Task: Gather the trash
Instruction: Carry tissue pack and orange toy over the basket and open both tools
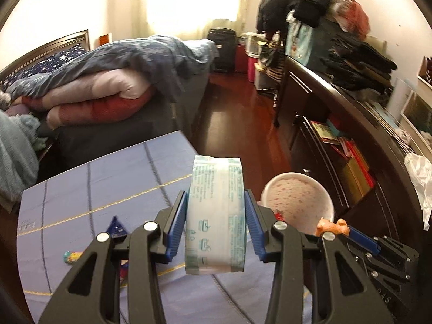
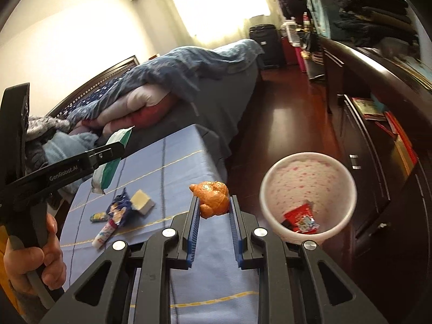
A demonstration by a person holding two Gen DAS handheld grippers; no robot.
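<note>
My left gripper [image 1: 216, 202] is shut on a white and green tissue pack [image 1: 216, 216], held above the blue tablecloth; the pack also shows in the right wrist view [image 2: 110, 162]. My right gripper [image 2: 213, 202] is shut on a piece of orange peel [image 2: 213, 198], also seen in the left wrist view [image 1: 332, 226]. A white bin with pink dots [image 2: 307, 197] stands on the floor right of the table, with a red wrapper [image 2: 299, 220] inside; it shows in the left wrist view [image 1: 297, 202] too.
On the blue tablecloth [image 2: 178, 156] lie a yellow sponge-like block [image 2: 141, 198], a dark blue wrapper [image 2: 120, 208], a small tube [image 2: 104, 235] and a small candy wrapper [image 2: 98, 217]. A bed [image 1: 108, 81] is behind, a dark dresser [image 1: 351, 135] on the right.
</note>
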